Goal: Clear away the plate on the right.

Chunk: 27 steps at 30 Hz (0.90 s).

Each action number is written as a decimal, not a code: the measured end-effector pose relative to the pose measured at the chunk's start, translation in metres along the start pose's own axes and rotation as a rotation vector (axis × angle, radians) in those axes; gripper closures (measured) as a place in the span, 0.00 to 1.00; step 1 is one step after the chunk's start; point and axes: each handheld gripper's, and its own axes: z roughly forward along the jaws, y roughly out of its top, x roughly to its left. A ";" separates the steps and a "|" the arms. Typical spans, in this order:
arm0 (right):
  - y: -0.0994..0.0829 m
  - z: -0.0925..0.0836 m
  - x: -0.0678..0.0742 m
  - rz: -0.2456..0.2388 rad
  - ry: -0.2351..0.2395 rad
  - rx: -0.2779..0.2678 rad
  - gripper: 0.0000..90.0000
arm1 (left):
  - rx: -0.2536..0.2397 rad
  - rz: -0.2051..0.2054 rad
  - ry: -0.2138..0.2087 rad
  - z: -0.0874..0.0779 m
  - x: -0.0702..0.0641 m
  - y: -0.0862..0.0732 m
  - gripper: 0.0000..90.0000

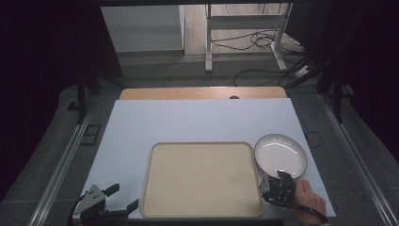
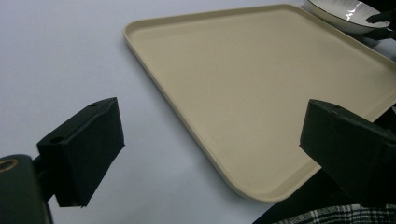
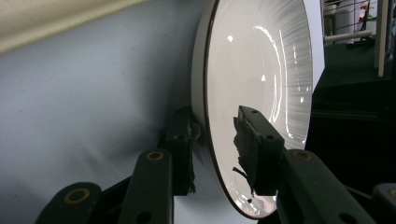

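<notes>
A white plate [image 1: 281, 155] with a dark rim lies on the white table sheet, just right of a beige tray [image 1: 202, 179]. My right gripper [image 1: 274, 177] holds the plate's near edge. In the right gripper view the plate [image 3: 261, 70] has its rim between the two jaws, one under it and one on its inner face, so the right gripper [image 3: 215, 126] is shut on it. My left gripper [image 1: 126, 196] rests open at the table's front left corner. Its jaws stand wide apart in the left gripper view [image 2: 210, 154], facing the empty tray [image 2: 261, 84] and the plate [image 2: 341, 11] beyond.
The white sheet [image 1: 188, 122] covers a wooden table whose back edge [image 1: 202, 92] shows. Beyond it are a metal frame [image 1: 244, 28] and cables [image 1: 263, 40] on the floor. A checked sleeve [image 2: 327, 215] shows at the bottom of the left gripper view.
</notes>
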 end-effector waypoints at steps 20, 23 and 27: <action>0.008 0.008 0.010 -0.159 -0.034 0.082 0.91 | -0.001 -0.004 -0.001 0.000 0.000 0.000 0.07; 0.008 0.006 0.013 -0.171 -0.061 0.076 0.91 | -0.001 -0.004 -0.002 0.000 0.000 0.000 0.07; 0.009 0.001 0.009 -0.149 -0.074 0.055 0.90 | -0.001 -0.004 -0.002 0.000 0.000 0.000 0.07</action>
